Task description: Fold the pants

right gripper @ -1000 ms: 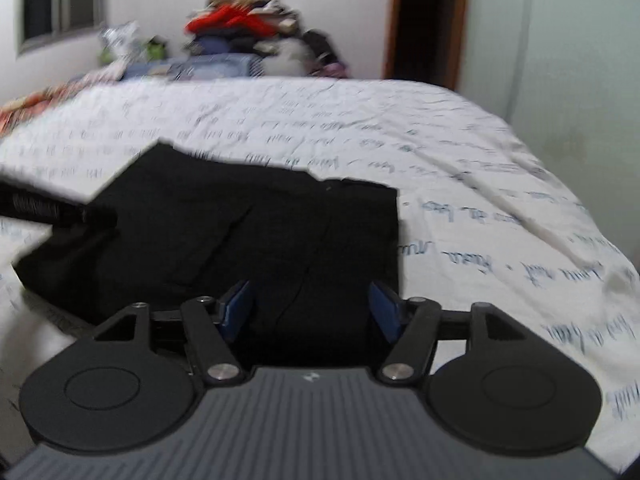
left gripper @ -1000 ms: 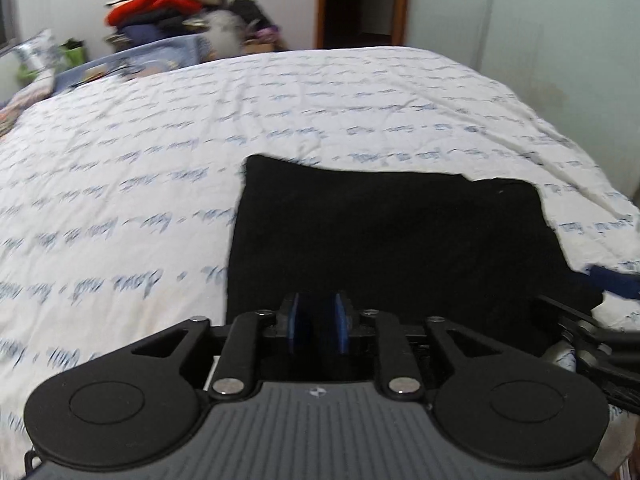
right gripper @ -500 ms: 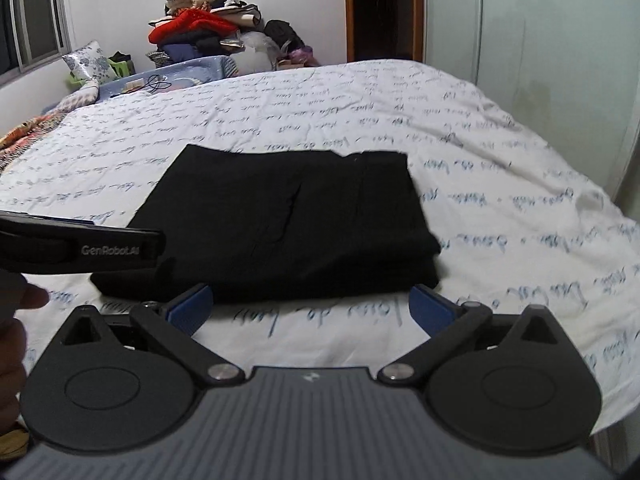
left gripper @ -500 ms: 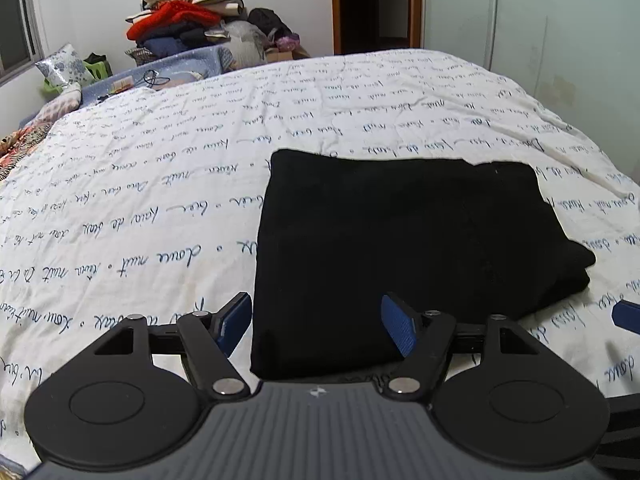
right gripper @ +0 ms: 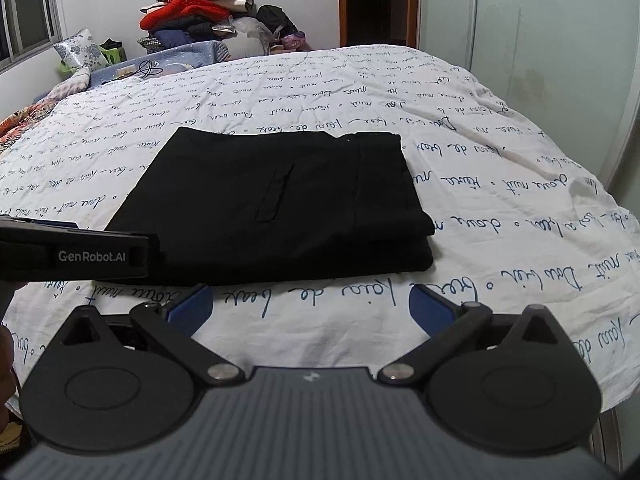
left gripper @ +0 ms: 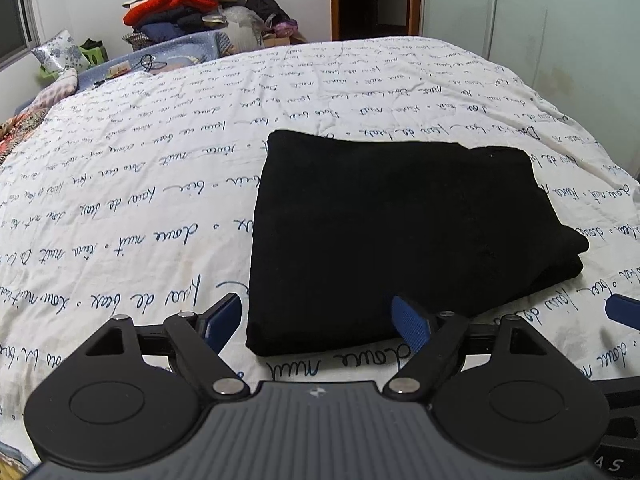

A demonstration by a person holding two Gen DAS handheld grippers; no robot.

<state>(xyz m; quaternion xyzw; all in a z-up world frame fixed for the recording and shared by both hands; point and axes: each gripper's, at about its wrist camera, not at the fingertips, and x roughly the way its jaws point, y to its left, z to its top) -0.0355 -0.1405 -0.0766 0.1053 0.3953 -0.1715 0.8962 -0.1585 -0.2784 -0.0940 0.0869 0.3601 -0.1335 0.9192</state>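
1. Black pants (left gripper: pixel 392 236), folded into a compact rectangle, lie flat on the bed (left gripper: pixel 132 208) over a white cover printed with blue script; a slit pocket shows on the top layer in the right wrist view (right gripper: pixel 276 192).
2. Left gripper (left gripper: pixel 316 324): fingers (left gripper: pixel 410 322) released and spread wide, empty, straddling the near left corner of the pants.
3. Right gripper (right gripper: pixel 310 308): fingers (right gripper: pixel 430 308) released, empty, just short of the near edge.
4. Heaped clothing (right gripper: pixel 192 16) stands against the far wall.
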